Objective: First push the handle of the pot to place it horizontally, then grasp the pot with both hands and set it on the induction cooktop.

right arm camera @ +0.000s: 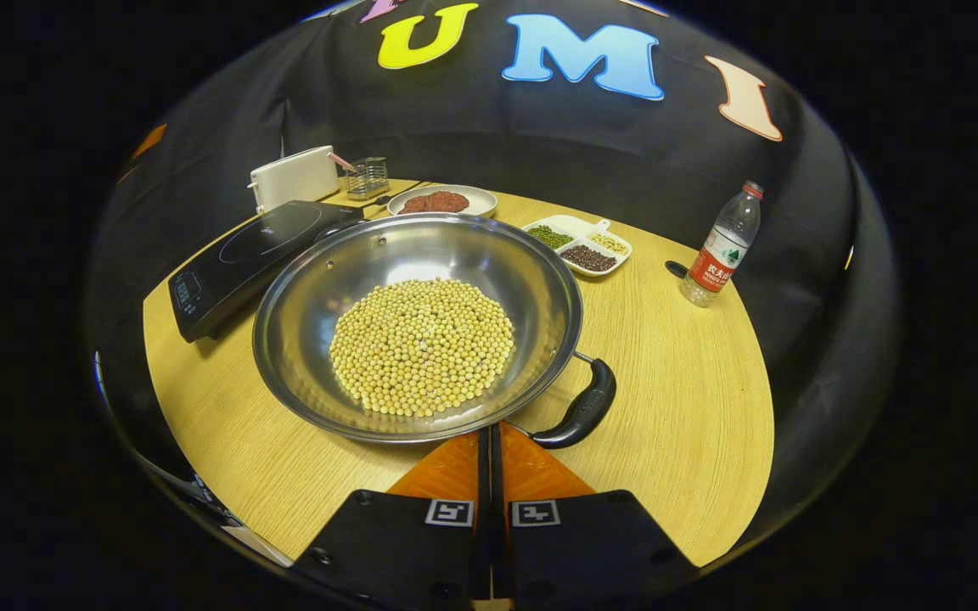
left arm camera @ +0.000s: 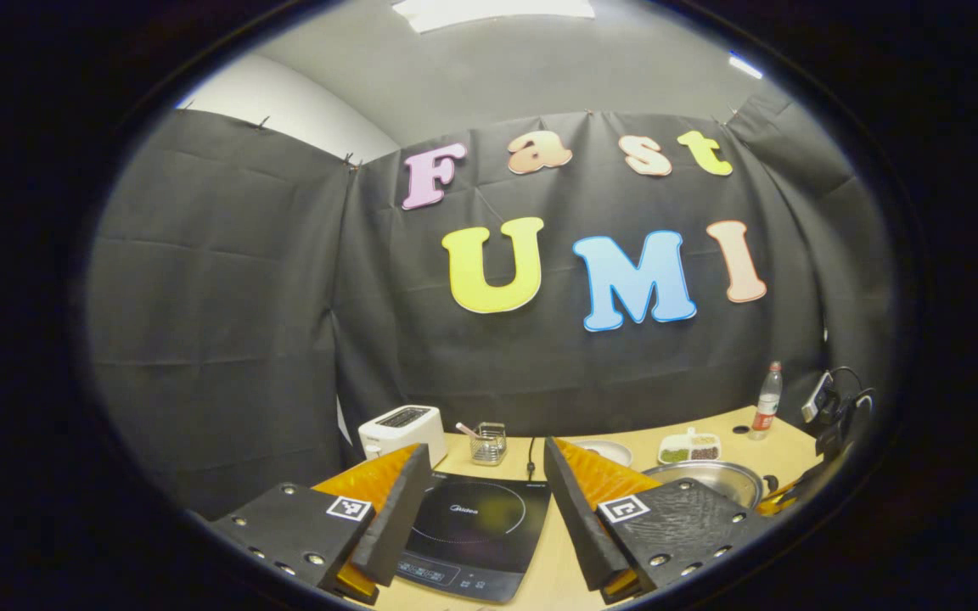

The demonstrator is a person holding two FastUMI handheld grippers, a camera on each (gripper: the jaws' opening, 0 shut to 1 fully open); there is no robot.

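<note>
My right gripper view looks down into the pot (right arm camera: pixel 418 327), a wide steel pan with a heap of soybeans (right arm camera: pixel 422 346) on its floor, sitting on the wooden table (right arm camera: pixel 676 407) just beside the induction cooktop (right arm camera: pixel 247 255), which lies at 10 o'clock from it. The pot's black handle (right arm camera: pixel 581 409) sticks out at about 4 o'clock. My left gripper view sits higher and more level, showing the cooktop (left arm camera: pixel 472 526) straight ahead, with a sliver of the pot's rim (left arm camera: pixel 714 477) at 3 o'clock.

My right gripper (right arm camera: pixel 490 450) points at the pot's near rim, its 2 fingers pressed together with nothing between them, tips right at the rim; I cannot tell if they touch it. My left gripper (left arm camera: pixel 480 501) hangs above the cooktop, spread wide and holding nothing.

Farther back stand a toaster (right arm camera: pixel 294 176), a plate (right arm camera: pixel 442 201), a divided dish (right arm camera: pixel 578 244) and a water bottle (right arm camera: pixel 722 246)
</note>
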